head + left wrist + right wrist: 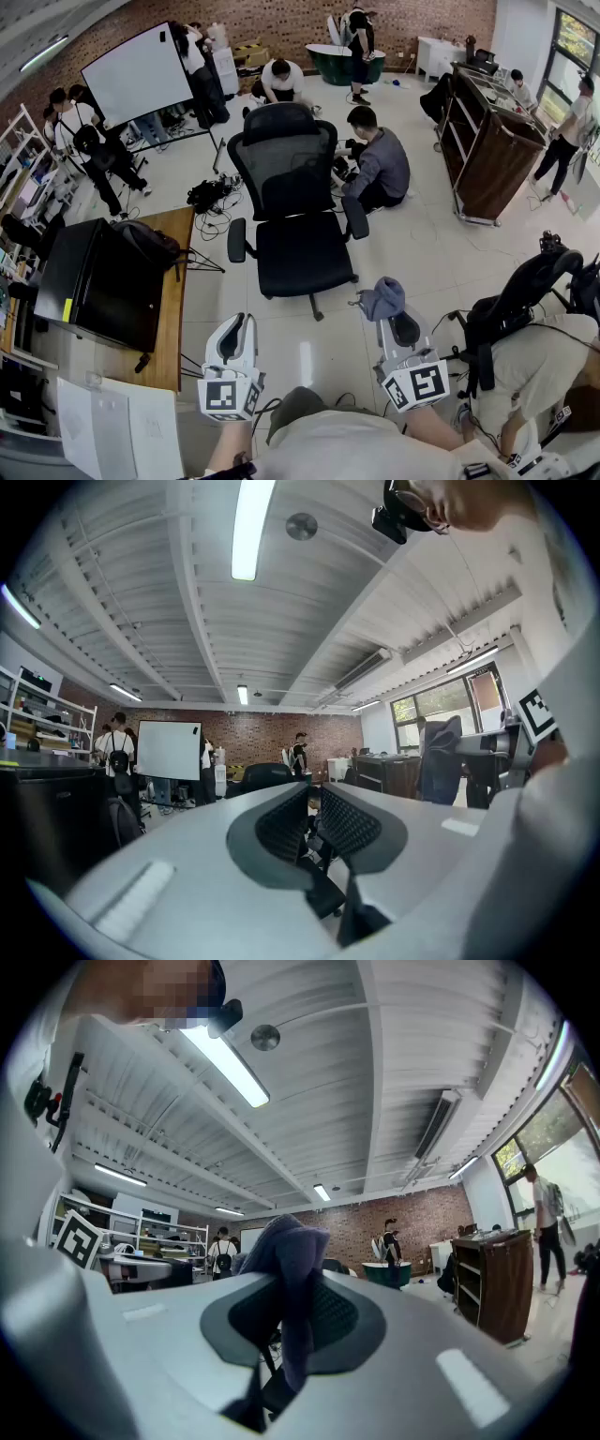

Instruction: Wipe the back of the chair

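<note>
Black mesh-backed office chair (291, 202), upright on the pale tiled floor (422, 253), straight ahead of both grippers and well apart from them. Turned seat-first toward them, so that the backrest lies beyond the seat, its long axis vertical under the headrest, its front facing this way and its rear away toward the people crouched behind. On the near side of the chair and off to its right: right gripper (401, 328), clenched on a crumpled blue-grey cloth (382, 298) that droops over its tips. On the near side and slightly left: left gripper (236, 323), jaws a narrow gap apart with nothing between. Sideways nearer the chair on the left, yet only the right carries the cloth. Fits a back already wiped as well as one awaiting the cloth; no mark on the mesh either way.
</note>
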A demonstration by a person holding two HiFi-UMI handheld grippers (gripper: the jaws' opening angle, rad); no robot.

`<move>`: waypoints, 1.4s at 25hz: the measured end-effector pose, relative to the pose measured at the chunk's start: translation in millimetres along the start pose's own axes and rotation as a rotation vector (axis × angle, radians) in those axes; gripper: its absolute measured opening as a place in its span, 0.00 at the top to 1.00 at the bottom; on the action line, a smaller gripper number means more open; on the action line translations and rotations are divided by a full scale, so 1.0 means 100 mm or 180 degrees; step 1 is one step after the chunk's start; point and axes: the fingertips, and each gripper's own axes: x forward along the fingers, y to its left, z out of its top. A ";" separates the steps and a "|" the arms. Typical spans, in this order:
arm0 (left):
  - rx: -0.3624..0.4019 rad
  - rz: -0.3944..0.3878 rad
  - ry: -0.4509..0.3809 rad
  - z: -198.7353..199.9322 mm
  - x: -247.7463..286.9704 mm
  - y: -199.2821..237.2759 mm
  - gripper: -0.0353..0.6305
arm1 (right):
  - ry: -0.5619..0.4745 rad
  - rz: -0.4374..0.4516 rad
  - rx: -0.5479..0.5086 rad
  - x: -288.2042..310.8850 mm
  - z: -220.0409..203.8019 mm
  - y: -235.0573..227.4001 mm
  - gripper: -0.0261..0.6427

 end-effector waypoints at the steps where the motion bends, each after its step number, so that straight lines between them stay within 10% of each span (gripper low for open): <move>1: -0.0016 0.0009 0.0003 -0.03 0.05 0.01 0.77 | 0.0017 0.0012 0.0005 0.05 -0.04 -0.04 0.89; 28: -0.0004 -0.0077 0.0024 -0.41 3.45 1.90 0.79 | 0.0139 -0.0074 -0.0014 3.60 -0.66 -0.98 0.89; 35: -0.0049 -0.0021 0.0133 -0.67 4.03 1.95 0.79 | 0.0502 0.0050 0.0336 5.20 -1.99 -1.62 0.89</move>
